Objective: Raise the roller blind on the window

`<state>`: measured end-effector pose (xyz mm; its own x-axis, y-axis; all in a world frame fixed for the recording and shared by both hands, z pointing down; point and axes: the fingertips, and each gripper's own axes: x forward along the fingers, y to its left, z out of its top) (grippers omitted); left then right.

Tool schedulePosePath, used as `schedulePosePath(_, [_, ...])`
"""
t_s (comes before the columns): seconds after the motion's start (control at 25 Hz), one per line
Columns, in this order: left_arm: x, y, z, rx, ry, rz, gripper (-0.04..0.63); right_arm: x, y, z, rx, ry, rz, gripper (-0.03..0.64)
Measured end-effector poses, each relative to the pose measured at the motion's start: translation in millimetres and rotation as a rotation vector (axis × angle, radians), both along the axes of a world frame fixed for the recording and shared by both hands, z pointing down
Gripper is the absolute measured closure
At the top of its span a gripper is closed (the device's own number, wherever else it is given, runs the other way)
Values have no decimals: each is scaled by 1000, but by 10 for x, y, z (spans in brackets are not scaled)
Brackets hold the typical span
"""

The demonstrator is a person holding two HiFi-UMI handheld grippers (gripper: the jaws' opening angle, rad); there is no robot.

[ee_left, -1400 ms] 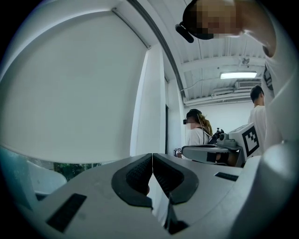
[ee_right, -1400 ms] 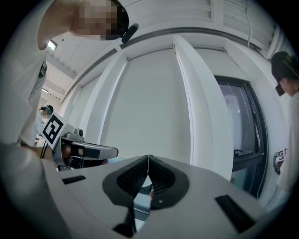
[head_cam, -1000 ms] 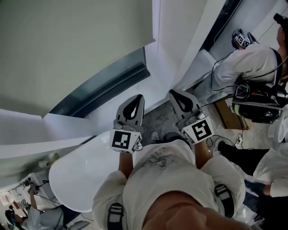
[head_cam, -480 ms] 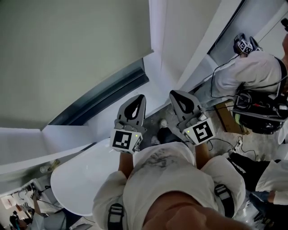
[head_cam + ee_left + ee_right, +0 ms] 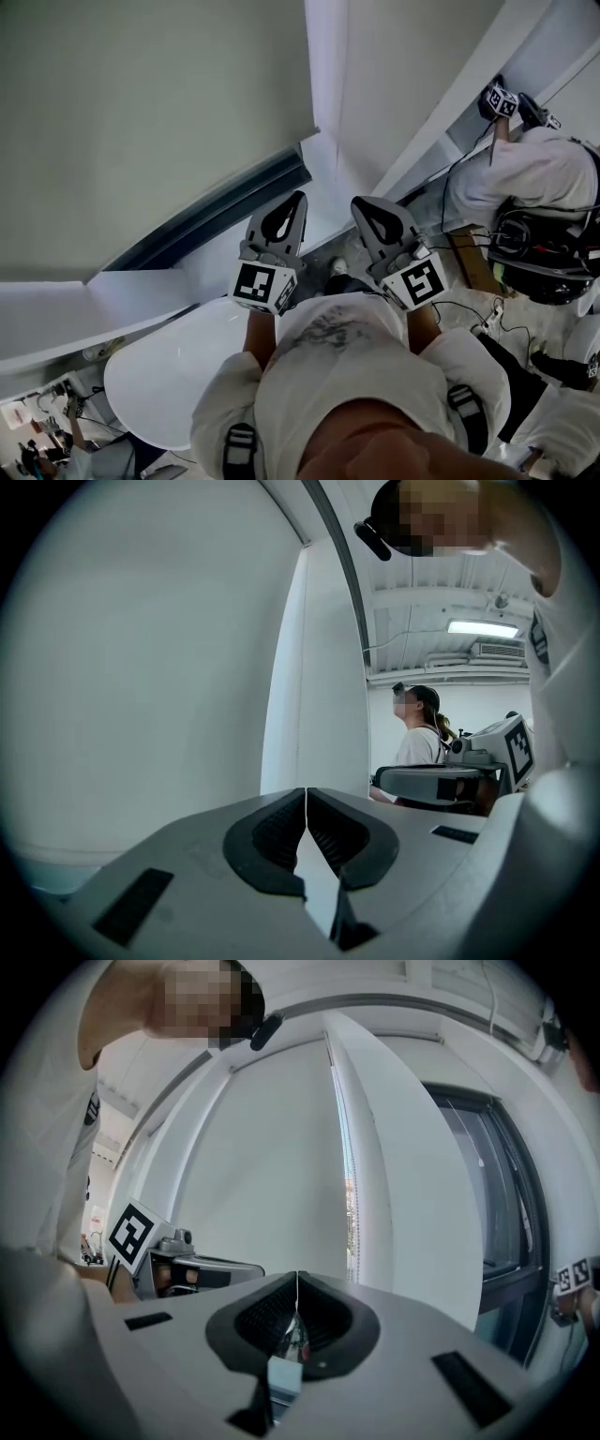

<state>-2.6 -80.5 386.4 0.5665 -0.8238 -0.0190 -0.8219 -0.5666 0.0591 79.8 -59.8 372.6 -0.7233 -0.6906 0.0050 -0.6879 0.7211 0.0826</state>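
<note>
Since 1.0 s ago both grippers have barely shifted; the room has swung round them, so the roller blind (image 5: 141,122) now takes more of the upper left and the second person (image 5: 534,178) sits lower along the right edge.

Head view: blind down, grey-green, covering the window (image 5: 230,208) almost to its lower edge; one dark strip of glass and frame shows under the blind's bottom edge; white pillar (image 5: 403,84) stands at the window's right edge; one white round table (image 5: 159,384) lies below the window. Left gripper (image 5: 299,196) and right gripper (image 5: 355,201) are side by side before the chest, apart from the blind, jaws pressed together on each. Count: 2 grippers, 1 marker cube (image 5: 255,284) on each, 1 blind, 1 table.

Left gripper view: jaws meet tip to tip, nothing between; blind fills the left half, pillar just beside it; 1 ceiling light (image 5: 483,627); 1 further person (image 5: 419,735) in profile behind the right gripper.

Right gripper view: jaws closed, empty; blind ahead, with a bright slit along its right edge; second window (image 5: 487,1194) to the right of the pillar; windows counted: 2.
</note>
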Motion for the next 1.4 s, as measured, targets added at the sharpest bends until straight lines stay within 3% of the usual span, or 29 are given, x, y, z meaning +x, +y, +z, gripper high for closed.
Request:
schedulePosePath(0.72, [226, -957, -160, 24, -40, 22, 581, -12, -454, -75, -18, -29, -81, 555])
schedulePosePath(0.84, [197, -1095, -168, 25, -40, 29, 535, -52, -522, -69, -23, -16, -80, 555])
schedulePosePath(1.08, [315, -1229, -211, 33, -17, 119, 497, -38, -532, -26, -42, -5, -28, 555])
schedulePosePath(1.4, [460, -1501, -80, 26, 10, 206, 494, -44, -592, 15, -29, -19, 50, 555])
